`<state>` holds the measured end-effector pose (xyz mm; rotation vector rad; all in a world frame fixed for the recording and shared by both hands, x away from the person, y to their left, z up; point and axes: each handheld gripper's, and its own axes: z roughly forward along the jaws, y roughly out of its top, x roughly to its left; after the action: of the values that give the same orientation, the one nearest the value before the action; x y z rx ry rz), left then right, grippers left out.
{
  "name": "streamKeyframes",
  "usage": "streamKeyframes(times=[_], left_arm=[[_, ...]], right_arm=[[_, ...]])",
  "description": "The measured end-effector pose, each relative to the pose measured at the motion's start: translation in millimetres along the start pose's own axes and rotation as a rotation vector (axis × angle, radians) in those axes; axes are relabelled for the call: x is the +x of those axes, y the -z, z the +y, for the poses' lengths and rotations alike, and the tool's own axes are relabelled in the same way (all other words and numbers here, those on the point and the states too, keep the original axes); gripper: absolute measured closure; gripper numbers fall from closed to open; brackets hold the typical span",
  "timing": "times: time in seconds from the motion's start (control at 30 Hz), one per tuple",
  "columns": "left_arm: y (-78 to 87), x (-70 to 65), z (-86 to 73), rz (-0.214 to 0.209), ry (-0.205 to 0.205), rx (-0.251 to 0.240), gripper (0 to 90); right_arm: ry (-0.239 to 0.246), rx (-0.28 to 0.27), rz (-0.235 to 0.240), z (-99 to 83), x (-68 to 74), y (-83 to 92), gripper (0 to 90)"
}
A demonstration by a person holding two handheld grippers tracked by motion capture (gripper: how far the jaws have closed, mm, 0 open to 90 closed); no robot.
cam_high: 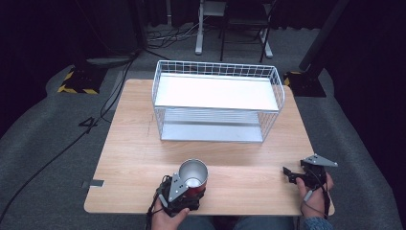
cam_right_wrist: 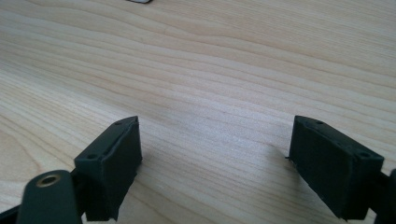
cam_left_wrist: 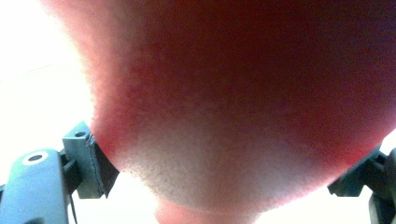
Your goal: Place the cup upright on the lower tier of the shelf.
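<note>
A red metal cup [cam_high: 193, 178] with a silver inside stands upright near the table's front edge. My left gripper [cam_high: 184, 191] is shut on the red cup, its jaws on either side of the cup's lower body. In the left gripper view the cup's red wall [cam_left_wrist: 243, 102] presses close between the two pads [cam_left_wrist: 88, 158]. At the front right of the table my right gripper [cam_high: 293, 176] rests low and open. The right gripper view has bare wood between its two black pads [cam_right_wrist: 116, 163], with nothing held.
A white wire basket rack [cam_high: 218, 100] with a white upper shelf and a lower shelf stands at the back middle of the wooden table [cam_high: 143, 143]. Grey floor, cables and chair legs lie beyond the table.
</note>
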<state>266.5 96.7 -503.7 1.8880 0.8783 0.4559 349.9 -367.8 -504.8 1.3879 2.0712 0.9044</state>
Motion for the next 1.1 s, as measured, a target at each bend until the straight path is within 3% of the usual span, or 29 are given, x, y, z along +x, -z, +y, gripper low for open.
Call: streamKeyframes(times=[0.13,0.2,0.57,1.1], left_arm=[[0.3,1.9,0.9,-0.014,0.012,0.001,15.9],[0.9,2.6,2.3,-0.018,0.002,0.006,15.9],[12.8,0.2,21.4,-0.024,-0.043,-0.018,16.0],[12.4,16.7,55.7,-0.036,-0.023,-0.038,16.0]], right_arm=[[-0.003,-0.002,-0.009,-0.1,1.3,0.0,17.0],[-0.025,0.006,0.008,0.2,-1.5,-0.9,16.9],[-0.026,0.006,0.008,0.2,-1.5,-0.9,16.9],[-0.027,0.007,0.005,0.7,-1.3,-1.8,15.6]])
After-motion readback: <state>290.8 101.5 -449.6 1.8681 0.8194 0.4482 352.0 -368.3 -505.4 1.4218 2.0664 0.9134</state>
